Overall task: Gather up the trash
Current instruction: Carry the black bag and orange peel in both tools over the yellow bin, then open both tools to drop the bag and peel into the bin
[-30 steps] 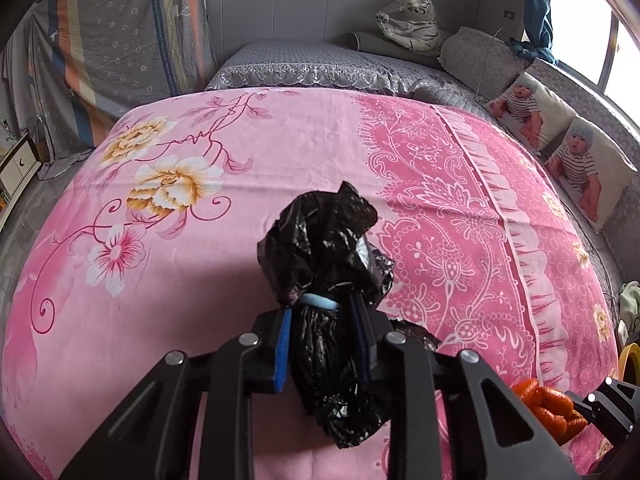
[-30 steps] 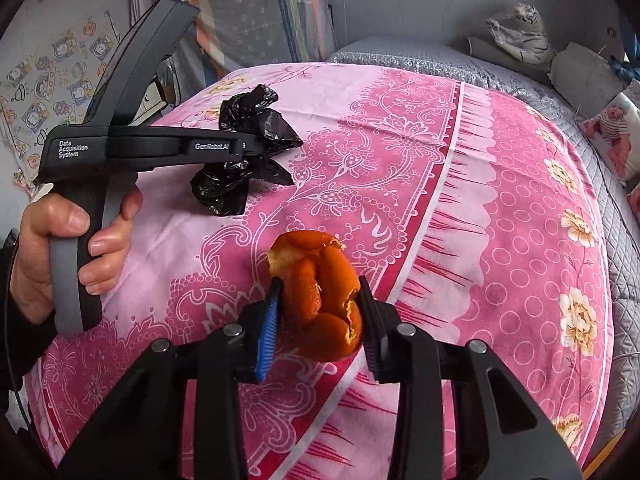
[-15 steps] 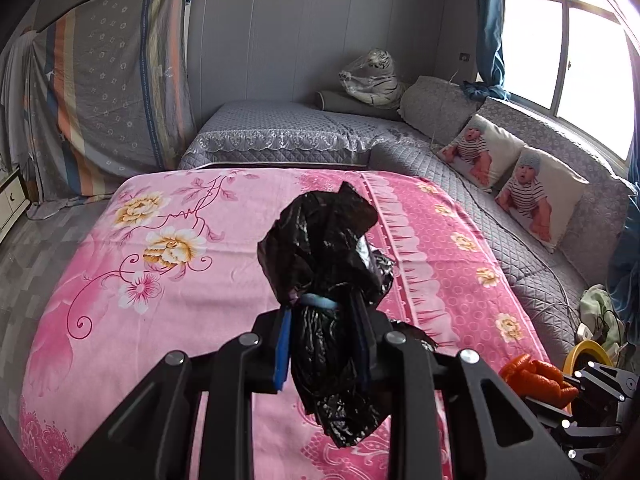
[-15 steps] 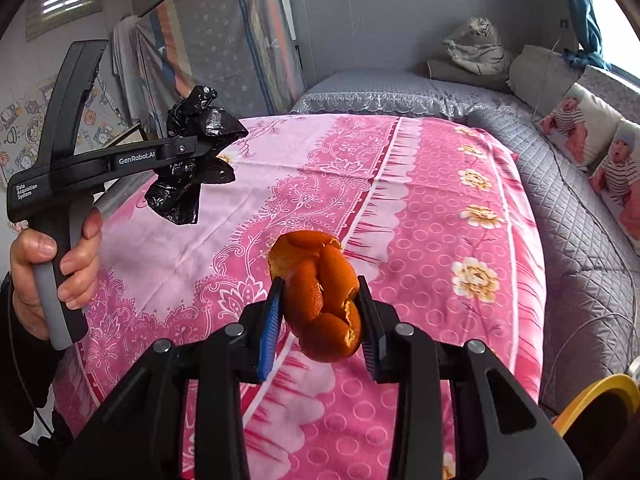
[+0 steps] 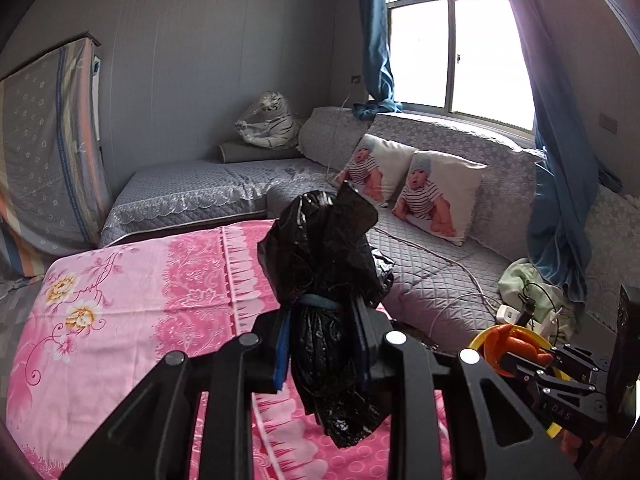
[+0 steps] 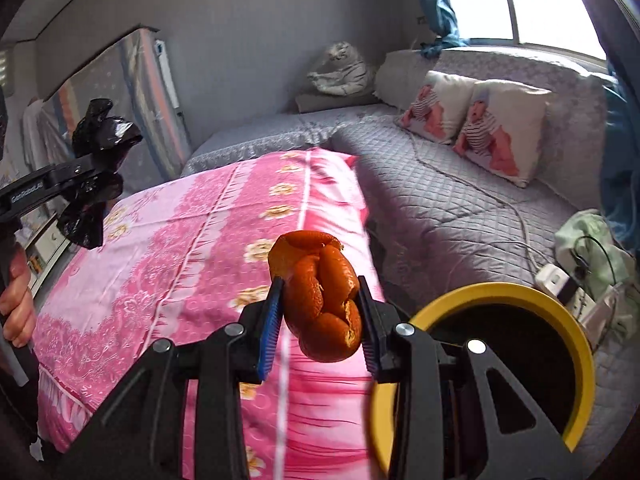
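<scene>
Left gripper (image 5: 322, 344) had its jaws clamped on a crumpled black plastic bag (image 5: 326, 264), held up over the pink floral bedspread (image 5: 132, 300). Right gripper (image 6: 322, 320) was pinching a curled orange peel (image 6: 320, 300), just beside the round yellow-rimmed bin (image 6: 576, 320).

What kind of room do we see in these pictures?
Probably a bedroom or sleeping room in a home: a bed with a pink flowered sheet, grey quilted bedding with baby-print pillows, and a curtained window.
</scene>
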`<state>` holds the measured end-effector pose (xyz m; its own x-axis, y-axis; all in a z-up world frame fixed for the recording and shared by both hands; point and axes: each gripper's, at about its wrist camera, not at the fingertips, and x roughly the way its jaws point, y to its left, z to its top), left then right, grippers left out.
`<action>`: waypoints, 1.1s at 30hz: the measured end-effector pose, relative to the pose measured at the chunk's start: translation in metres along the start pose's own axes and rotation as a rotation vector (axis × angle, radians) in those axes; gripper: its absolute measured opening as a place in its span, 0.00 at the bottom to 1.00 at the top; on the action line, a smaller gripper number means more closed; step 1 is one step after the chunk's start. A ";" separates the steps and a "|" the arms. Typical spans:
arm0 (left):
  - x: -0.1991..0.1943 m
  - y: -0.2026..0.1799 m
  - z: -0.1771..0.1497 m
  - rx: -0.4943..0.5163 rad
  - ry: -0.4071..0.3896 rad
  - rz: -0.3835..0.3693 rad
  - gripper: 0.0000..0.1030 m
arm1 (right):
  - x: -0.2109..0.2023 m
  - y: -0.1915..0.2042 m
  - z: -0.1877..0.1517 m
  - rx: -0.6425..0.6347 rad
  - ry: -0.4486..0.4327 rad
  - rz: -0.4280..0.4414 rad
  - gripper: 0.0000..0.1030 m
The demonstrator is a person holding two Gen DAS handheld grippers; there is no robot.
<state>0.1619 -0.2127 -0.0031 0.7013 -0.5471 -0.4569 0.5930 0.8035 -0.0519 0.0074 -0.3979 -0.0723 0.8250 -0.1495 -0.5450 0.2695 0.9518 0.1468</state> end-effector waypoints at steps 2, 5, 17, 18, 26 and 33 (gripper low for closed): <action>0.007 -0.025 0.003 0.023 0.005 -0.047 0.23 | -0.010 -0.026 -0.002 0.046 -0.014 -0.060 0.32; 0.024 -0.060 0.005 0.038 0.031 -0.129 0.23 | -0.021 -0.062 -0.009 0.115 -0.024 -0.151 0.32; 0.097 -0.176 -0.022 0.132 0.210 -0.324 0.23 | -0.029 -0.149 -0.040 0.312 0.018 -0.344 0.33; 0.103 -0.182 -0.027 0.134 0.227 -0.330 0.23 | -0.027 -0.153 -0.042 0.324 0.025 -0.343 0.33; 0.129 -0.186 -0.048 0.086 0.318 -0.323 0.61 | -0.017 -0.175 -0.052 0.375 0.064 -0.429 0.50; 0.109 -0.136 -0.035 0.008 0.244 -0.259 0.70 | -0.039 -0.182 -0.048 0.405 0.022 -0.503 0.52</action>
<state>0.1439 -0.3731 -0.0770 0.4127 -0.6598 -0.6279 0.7429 0.6427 -0.1871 -0.0977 -0.5520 -0.1175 0.5397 -0.5416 -0.6445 0.7904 0.5895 0.1665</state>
